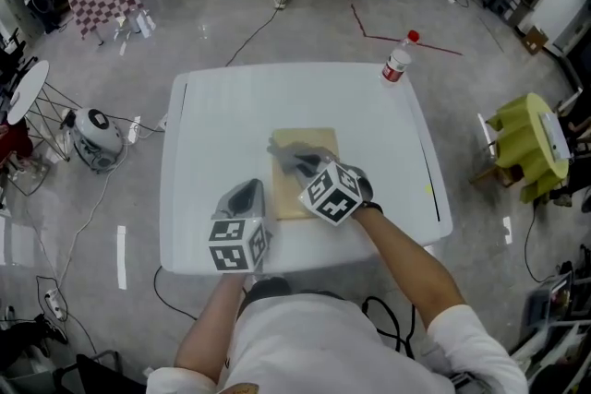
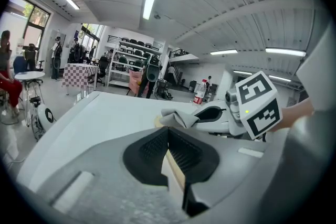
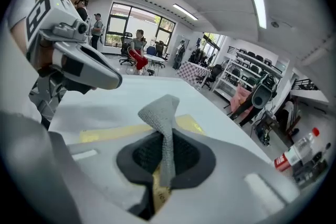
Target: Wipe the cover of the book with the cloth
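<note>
Two grippers are working over the white table (image 1: pixel 388 134), and the book (image 1: pixel 319 141) is lying flat at the centre of the frame, tan cover up. The right gripper (image 1: pixel 307 169) is pinching the grey cloth (image 3: pixel 160 113) between its jaws, a tuft poking up past the tips, and it's sitting over the middle of the cover; whether the cloth is actually touching there, I can't tell. The left gripper (image 1: pixel 247 191) is waiting just off the book's lower left, jaws pressed together on nothing, a sliver of tan showing through the gap beneath them. To do this well, I'd say the cloth is wanting to go down flatter and drag in long overlapping passes from one edge across to the other, with the left one pinning a corner so the book isn't sliding. Room is looking generous: bare table is showing on every side of the book, the near table edge is the closest limit, and the bottle (image 1: pixel 397 65) is standing well apart at the upper right corner.
</note>
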Motion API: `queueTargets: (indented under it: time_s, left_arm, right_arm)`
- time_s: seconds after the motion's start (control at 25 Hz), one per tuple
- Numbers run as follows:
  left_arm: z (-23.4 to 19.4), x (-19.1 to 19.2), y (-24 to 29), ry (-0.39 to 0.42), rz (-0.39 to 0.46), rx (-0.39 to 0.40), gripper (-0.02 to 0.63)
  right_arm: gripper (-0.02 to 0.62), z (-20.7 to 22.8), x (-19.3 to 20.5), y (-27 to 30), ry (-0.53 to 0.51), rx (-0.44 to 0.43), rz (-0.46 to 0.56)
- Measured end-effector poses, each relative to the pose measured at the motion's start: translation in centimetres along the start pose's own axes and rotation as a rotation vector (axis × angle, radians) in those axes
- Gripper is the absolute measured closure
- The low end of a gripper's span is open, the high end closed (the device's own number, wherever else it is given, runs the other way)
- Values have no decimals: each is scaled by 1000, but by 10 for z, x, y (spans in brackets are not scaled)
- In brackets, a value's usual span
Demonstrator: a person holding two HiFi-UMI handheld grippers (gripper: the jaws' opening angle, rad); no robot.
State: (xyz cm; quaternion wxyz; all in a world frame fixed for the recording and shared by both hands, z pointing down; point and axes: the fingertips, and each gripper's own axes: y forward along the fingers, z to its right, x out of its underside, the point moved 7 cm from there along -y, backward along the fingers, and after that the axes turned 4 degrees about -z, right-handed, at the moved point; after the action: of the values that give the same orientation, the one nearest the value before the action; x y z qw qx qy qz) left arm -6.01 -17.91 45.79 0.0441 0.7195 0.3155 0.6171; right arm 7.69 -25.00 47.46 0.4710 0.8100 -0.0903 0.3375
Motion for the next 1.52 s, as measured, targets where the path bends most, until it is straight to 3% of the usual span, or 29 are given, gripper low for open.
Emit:
queueTargets:
  time_s: [0.32, 1.0, 1.32, 1.52]
  left_arm:
    - [16, 5, -7, -1, 11, -2, 600]
    - [11, 13, -25, -15, 14, -20, 598]
    - [1, 9, -17, -21, 18, -16, 598]
    - [-12, 5, -12, -25, 28, -26, 598]
  right_arm:
    - [578, -38, 24, -32, -25, -97, 4]
    - [578, -95, 34, -71, -28, -257, 11]
    - [578, -38, -8, -77, -101, -130, 59]
    - [578, -1, -34, -48, -200, -66, 20]
